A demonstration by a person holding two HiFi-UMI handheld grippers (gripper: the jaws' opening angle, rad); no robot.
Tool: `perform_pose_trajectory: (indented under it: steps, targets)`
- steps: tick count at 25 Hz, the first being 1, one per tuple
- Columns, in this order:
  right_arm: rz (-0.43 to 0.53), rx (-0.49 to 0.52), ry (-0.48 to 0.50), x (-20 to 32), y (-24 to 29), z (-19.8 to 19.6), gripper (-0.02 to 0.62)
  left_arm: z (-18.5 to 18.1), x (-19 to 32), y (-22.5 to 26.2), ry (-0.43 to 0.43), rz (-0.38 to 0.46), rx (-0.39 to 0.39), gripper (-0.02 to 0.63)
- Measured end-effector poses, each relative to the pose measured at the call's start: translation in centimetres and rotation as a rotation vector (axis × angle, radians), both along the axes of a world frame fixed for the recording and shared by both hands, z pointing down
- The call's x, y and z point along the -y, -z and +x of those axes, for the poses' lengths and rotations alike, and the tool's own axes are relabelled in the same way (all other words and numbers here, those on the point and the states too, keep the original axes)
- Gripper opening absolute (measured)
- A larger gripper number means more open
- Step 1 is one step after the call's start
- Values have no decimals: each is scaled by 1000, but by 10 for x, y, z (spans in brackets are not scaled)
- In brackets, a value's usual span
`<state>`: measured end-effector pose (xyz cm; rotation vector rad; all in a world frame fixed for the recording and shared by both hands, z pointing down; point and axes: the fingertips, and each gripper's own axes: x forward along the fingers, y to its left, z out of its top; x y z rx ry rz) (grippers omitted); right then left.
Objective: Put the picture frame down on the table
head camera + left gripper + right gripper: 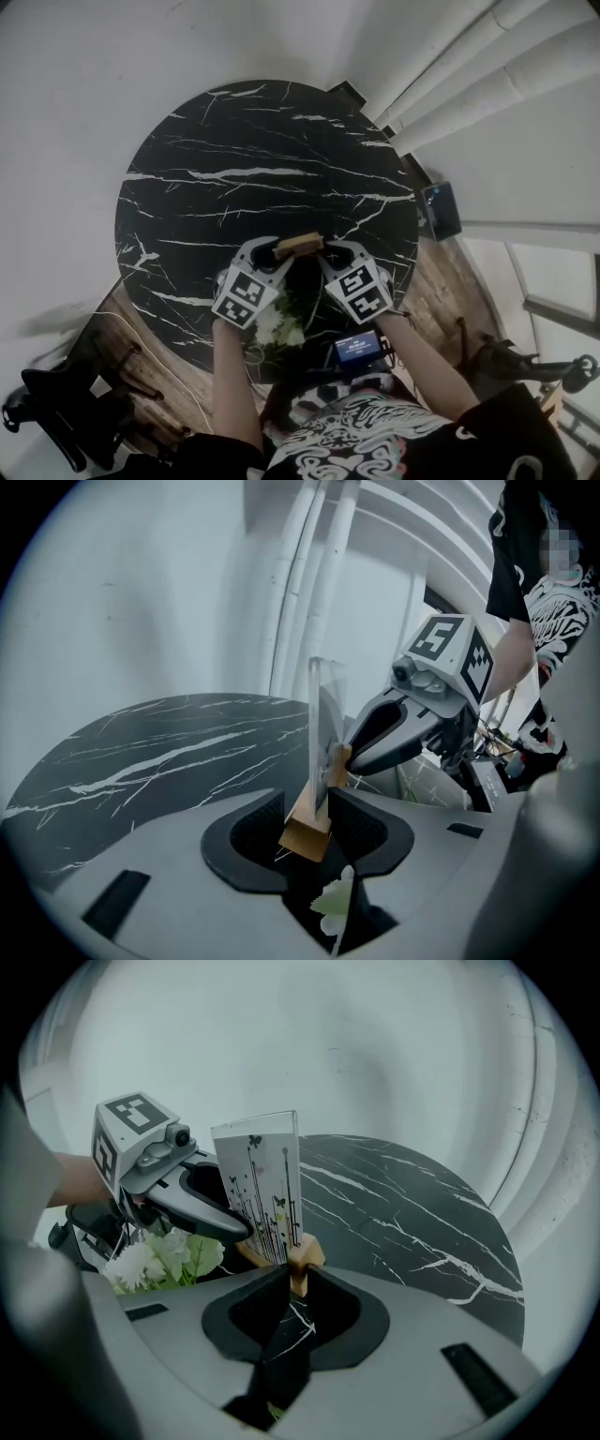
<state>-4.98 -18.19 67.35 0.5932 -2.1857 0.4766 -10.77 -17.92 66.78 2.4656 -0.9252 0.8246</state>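
Note:
The picture frame (298, 246) is a clear upright panel with a printed drawing of stems and butterflies (261, 1185), set in a light wooden base (307, 829). It is held over the near part of the round black marble table (244, 159). My left gripper (272, 253) is shut on the left end of the base (309, 808). At the other end, my right gripper (328, 251) is shut on the base too (294, 1274). Whether the base touches the tabletop cannot be told.
White artificial flowers (281, 324) with green leaves lie under my grippers at the table's near edge, also visible in the right gripper view (159, 1255). A small lit screen (357, 347) sits by the person's body. A pale wall and curtain folds (487, 66) ring the table.

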Motion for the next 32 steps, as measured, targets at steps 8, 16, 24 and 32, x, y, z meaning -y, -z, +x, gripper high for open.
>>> perform_pose_trajectory:
  steps: [8,16,24,32]
  targets:
    - [-38,9,-8,1,1,0,51,0,-3,0,19,1,32,152]
    - [-68,-7,-32,-1,-1,8,51,-5,-12,-3,10,-23,89,174]
    - [-49,-5,-75,-1,10,23,51,-12,-22,9,37,-9,75,181]
    - [45,22,-133,-4,35,37,51,-23,-25,38,128,36,7,181]
